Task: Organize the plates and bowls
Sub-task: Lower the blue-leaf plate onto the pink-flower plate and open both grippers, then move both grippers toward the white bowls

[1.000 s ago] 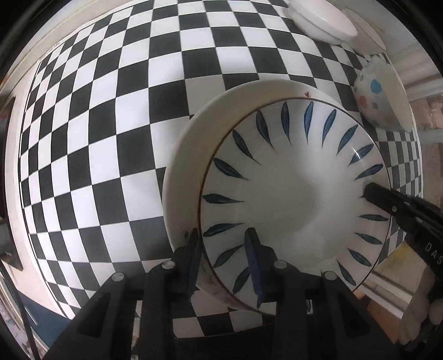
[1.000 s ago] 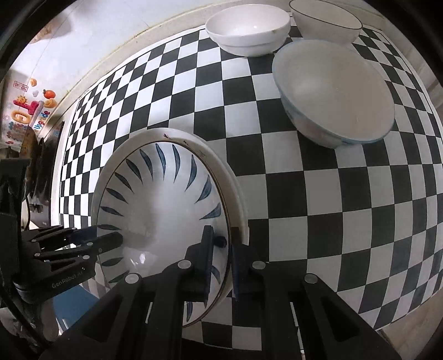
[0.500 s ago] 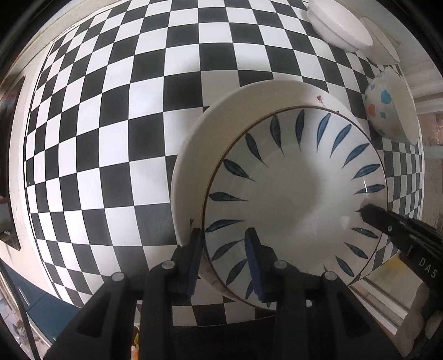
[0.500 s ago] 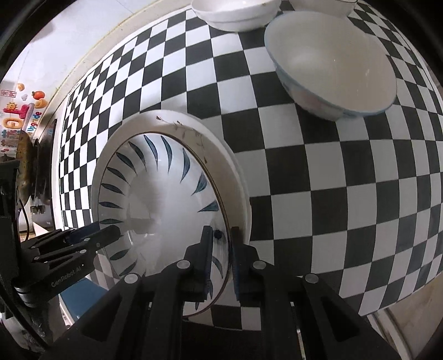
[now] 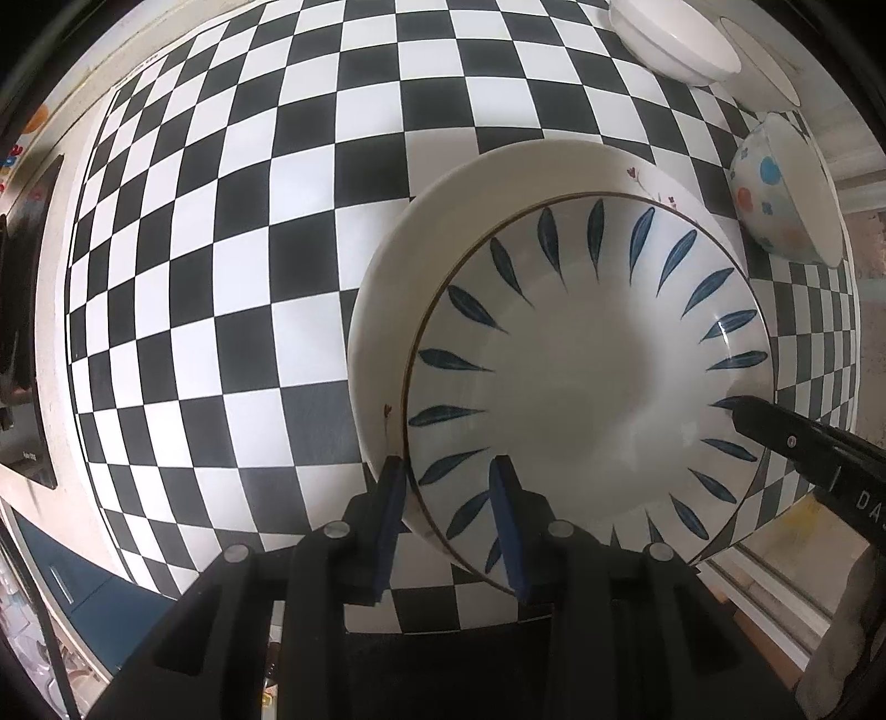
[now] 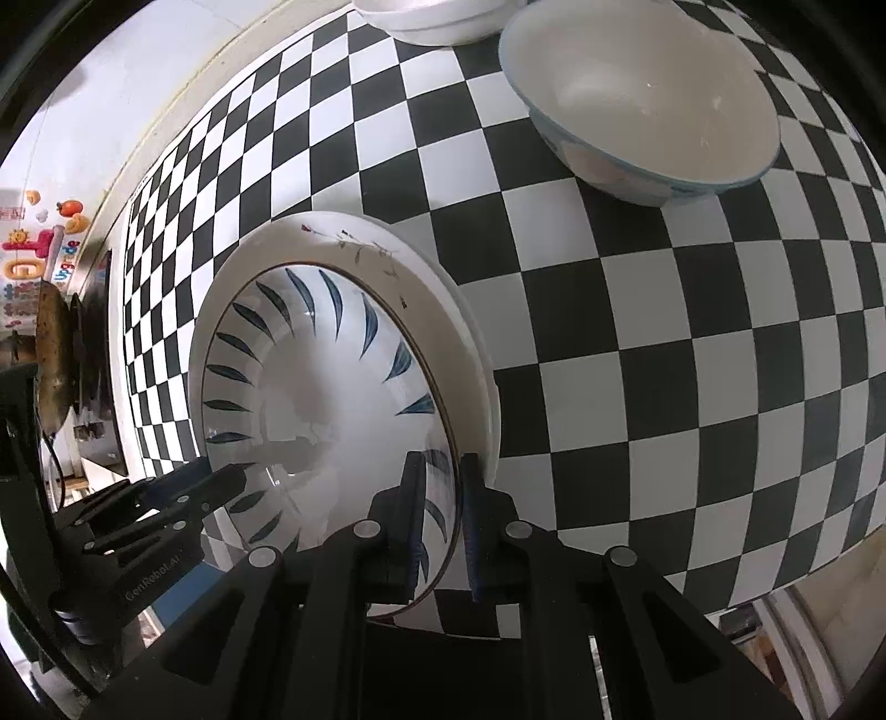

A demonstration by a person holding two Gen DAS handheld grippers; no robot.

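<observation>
A blue-leaf plate (image 5: 587,382) lies on top of a larger white plate (image 5: 387,310) on the checkered table. My left gripper (image 5: 446,476) straddles the leaf plate's near rim, its jaws spread a little wider than the rim. My right gripper (image 6: 440,482) is shut on the opposite rim of the leaf plate (image 6: 310,387). The right gripper also shows at the right in the left wrist view (image 5: 775,437), and the left gripper at the lower left in the right wrist view (image 6: 183,493).
A dotted bowl (image 5: 786,194) stands right of the plates, with white bowls (image 5: 675,39) behind it. In the right wrist view the dotted bowl (image 6: 642,94) and a white bowl (image 6: 432,16) stand at the back. The table edge is close below both grippers.
The stacked plates have drifted lower in both views as both grippers rose. The left jaws have spread a little off the rim. The right gripper holds as before.
</observation>
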